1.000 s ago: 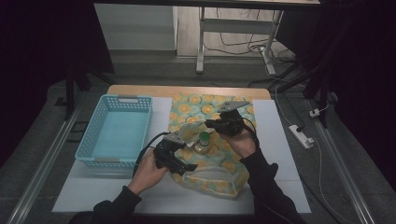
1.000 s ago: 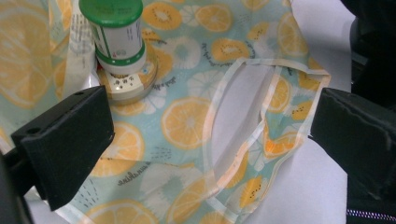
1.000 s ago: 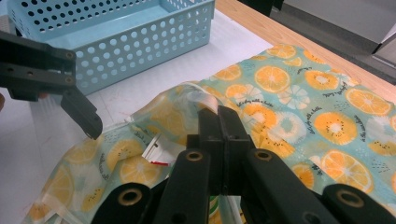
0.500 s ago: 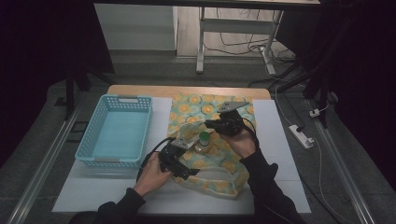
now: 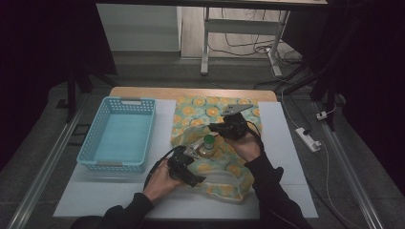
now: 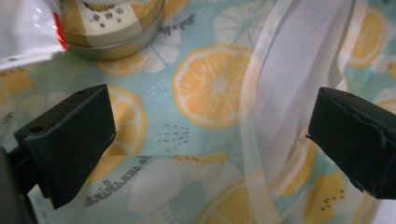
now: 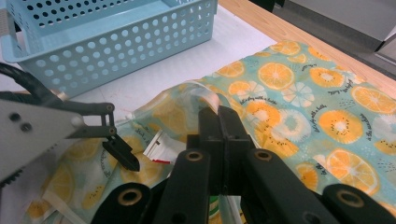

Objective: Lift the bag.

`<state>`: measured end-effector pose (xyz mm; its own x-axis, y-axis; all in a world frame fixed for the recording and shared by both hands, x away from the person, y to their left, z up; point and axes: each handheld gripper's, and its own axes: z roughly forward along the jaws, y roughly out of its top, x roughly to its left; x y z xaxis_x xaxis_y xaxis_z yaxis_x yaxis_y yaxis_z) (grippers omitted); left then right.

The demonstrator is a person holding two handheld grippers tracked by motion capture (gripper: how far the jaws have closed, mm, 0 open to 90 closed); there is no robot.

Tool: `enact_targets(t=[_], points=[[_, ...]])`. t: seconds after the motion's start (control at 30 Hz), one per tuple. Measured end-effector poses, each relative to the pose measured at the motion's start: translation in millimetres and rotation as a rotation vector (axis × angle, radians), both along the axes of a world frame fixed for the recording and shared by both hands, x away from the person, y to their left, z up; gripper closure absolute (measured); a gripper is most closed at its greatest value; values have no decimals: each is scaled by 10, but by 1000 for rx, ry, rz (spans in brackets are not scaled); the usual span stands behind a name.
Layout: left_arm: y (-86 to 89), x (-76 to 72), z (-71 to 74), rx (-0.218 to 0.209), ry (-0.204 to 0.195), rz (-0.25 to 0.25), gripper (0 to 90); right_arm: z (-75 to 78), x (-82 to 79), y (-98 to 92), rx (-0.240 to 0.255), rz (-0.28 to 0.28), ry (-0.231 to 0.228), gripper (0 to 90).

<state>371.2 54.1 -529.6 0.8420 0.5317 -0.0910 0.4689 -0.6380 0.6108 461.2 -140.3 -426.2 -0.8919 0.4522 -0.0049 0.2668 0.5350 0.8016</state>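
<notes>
A cloth bag (image 5: 205, 112) printed with orange slices lies on the white mat. A jar with a green lid (image 5: 208, 142) stands in its opening, next to a white packet (image 7: 161, 147). My right gripper (image 5: 217, 128) is shut on the bag's raised edge (image 7: 210, 100), its jaws (image 7: 219, 114) pressed together. My left gripper (image 5: 190, 157) hovers open just above the bag's fabric (image 6: 210, 88). A pale handle strap (image 6: 280, 93) runs loose between its jaws (image 6: 210, 135). The jar's base (image 6: 116, 28) sits just ahead of the left jaw.
A light blue perforated basket (image 5: 119, 102) stands on the mat to the left of the bag and shows close by in the right gripper view (image 7: 116, 46). The wooden table edge (image 5: 191, 92) runs behind. A power strip (image 5: 308, 139) lies on the floor to the right.
My left gripper has sunk and slid a little right onto the near part of the bag. The right gripper has kept still.
</notes>
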Motion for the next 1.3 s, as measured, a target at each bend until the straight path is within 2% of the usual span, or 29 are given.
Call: enact_targets(t=[0.13,0.17,0.23,0.3,0.4,0.63,0.83,0.93,1.07,1.17,1.3], points=[[-31,12,-55,40,-8,18,21,-4,1,2,-1,0,1,899],[-37,7,-64,54,-21,11,27,-4,0,3,-2,0,0,899],[-36,8,-56,57,-21,7,40,-3,-1,5,-1,0,0,899],[-15,7,-42,50,-27,5,92,-4,1,3,-1,0,0,898],[16,1,-15,41,-33,3,250,-4,0,3,-2,0,0,899],[-34,-68,40,52,-22,-56,617,-5,2,2,-2,0,1,898],[-16,-46,44,30,21,-12,859,-6,0,5,-5,1,-2,899],[-20,-31,53,24,51,14,884,-10,5,3,-7,1,0,898],[-30,-31,73,29,62,32,888,-10,6,1,-10,2,2,899],[-13,-32,99,-2,76,54,889,-4,6,-5,-6,0,3,899],[20,-41,167,-28,58,48,889,13,-2,-8,3,3,8,899]])
